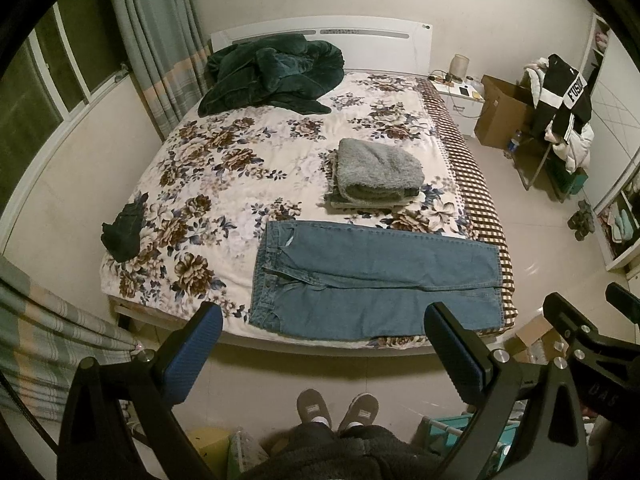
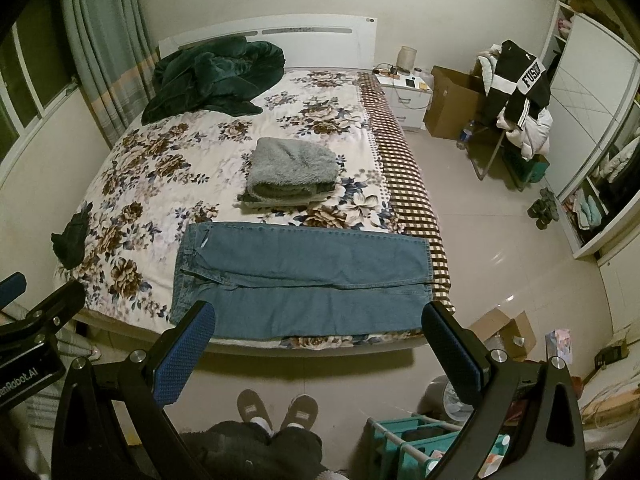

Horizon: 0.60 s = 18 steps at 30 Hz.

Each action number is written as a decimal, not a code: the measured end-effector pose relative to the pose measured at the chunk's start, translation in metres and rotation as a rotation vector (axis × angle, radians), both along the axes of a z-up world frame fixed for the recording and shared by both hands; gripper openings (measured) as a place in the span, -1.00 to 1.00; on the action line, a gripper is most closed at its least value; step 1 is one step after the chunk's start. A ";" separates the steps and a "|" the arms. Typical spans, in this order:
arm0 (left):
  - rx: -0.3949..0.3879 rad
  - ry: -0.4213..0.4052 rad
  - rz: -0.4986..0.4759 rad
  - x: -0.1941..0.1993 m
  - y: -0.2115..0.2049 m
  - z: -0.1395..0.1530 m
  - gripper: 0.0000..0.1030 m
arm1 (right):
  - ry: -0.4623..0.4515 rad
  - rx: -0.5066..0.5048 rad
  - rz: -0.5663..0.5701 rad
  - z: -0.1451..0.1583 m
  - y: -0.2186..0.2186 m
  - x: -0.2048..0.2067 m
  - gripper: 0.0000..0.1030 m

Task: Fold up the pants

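Observation:
Blue jeans (image 1: 372, 280) lie flat along the near edge of the bed (image 1: 224, 184), waistband at the left, legs running right, one leg beside the other. They also show in the right wrist view (image 2: 304, 280). My left gripper (image 1: 324, 320) is open and empty, held high above the floor in front of the bed, short of the jeans. My right gripper (image 2: 318, 318) is open and empty too, at much the same height and distance. The right gripper's body shows at the right edge of the left wrist view (image 1: 580, 332).
A folded grey fluffy stack (image 1: 378, 174) sits behind the jeans. A dark green blanket (image 1: 272, 76) lies at the headboard, a small dark garment (image 1: 124, 232) at the bed's left edge. A nightstand (image 1: 460, 98), cardboard box (image 1: 504, 112) and clothes-laden chair (image 1: 560, 120) stand right. A teal rack (image 2: 416, 444) is near my feet.

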<state>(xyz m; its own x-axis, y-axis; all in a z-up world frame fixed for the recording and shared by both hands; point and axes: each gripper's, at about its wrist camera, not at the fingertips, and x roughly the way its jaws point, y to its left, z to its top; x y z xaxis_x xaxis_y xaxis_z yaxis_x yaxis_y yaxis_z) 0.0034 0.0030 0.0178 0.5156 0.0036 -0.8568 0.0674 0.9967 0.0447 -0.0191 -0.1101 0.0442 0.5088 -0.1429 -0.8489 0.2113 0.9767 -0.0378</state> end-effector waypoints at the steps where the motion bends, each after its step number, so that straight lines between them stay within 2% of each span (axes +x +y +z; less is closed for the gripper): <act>1: 0.002 -0.001 0.000 0.001 0.000 0.002 1.00 | 0.000 0.000 0.000 -0.001 -0.001 0.000 1.00; 13: -0.001 0.002 0.009 0.003 0.002 0.009 1.00 | 0.008 0.005 0.004 -0.004 0.006 -0.001 1.00; 14: -0.001 0.001 0.012 -0.007 -0.002 0.009 1.00 | 0.010 0.008 0.005 -0.007 0.005 -0.004 1.00; 18: 0.022 -0.019 0.059 0.012 -0.001 0.000 1.00 | 0.027 0.023 0.004 -0.027 -0.003 -0.001 1.00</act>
<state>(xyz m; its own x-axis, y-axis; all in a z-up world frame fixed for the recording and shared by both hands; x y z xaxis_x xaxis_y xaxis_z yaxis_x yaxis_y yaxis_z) 0.0153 0.0021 0.0177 0.5298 0.0529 -0.8465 0.0074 0.9977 0.0670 -0.0200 -0.1134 0.0169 0.4865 -0.1216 -0.8652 0.2066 0.9782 -0.0213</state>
